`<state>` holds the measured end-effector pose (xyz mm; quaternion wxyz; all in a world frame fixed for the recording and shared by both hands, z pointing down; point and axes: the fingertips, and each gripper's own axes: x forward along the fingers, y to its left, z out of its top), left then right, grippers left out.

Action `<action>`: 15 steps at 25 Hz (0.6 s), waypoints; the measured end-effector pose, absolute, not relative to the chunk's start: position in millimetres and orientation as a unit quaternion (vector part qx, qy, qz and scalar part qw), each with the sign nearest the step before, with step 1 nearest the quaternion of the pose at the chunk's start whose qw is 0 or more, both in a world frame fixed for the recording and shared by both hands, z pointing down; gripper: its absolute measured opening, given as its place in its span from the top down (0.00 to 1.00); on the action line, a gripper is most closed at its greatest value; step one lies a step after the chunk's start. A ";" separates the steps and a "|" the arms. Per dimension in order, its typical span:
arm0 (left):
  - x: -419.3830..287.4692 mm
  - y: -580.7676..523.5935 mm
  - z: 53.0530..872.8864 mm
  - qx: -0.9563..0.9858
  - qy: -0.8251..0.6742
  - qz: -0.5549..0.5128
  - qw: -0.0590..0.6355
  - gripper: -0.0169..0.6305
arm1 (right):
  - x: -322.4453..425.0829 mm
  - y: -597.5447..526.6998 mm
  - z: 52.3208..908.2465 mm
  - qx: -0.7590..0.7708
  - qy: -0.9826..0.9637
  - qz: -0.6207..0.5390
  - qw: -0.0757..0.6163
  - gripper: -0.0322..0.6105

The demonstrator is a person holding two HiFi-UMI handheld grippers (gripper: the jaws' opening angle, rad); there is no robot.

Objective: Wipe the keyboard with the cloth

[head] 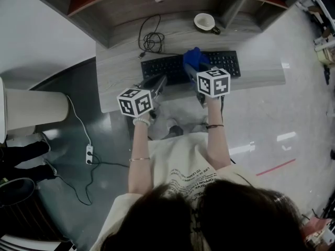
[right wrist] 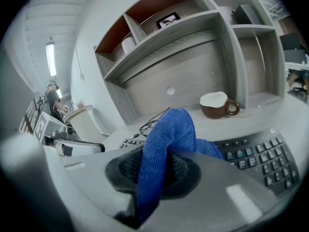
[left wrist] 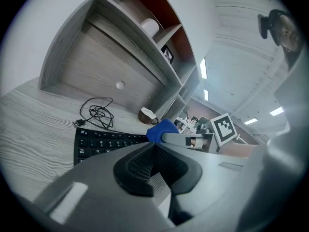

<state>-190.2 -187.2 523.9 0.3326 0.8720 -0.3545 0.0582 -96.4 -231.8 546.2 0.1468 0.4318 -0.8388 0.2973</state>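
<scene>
Cloth (right wrist: 164,134): blue, clamped in right gripper (right wrist: 161,170), over keyboard (head: 167,67)
Left gripper (left wrist: 155,164): jaws together, empty, at keyboard's near edge
Writing: shirt (head: 183,166) print too small to read
Head view only: power strip (head: 89,154) on floor

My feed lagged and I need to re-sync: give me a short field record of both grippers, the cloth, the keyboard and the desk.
right gripper: shut on cloth
left gripper: shut, empty, at front left edge of keyboard
cloth: blue, above middle of keyboard; contact unclear
keyboard: black, flat on desk
behind keyboard: cup, coiled cable
</scene>
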 end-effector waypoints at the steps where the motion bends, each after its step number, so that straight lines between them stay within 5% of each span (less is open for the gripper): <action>1: -191.7 -186.8 524.1 0.872 -0.355 0.058 0.333 0.98 | -98.3 -231.6 545.8 0.431 -0.839 0.297 0.146 0.86; 15: -214.3 -184.5 524.7 0.866 -0.368 0.052 0.335 0.98 | -127.7 -231.0 544.2 0.410 -0.850 0.291 0.155 0.86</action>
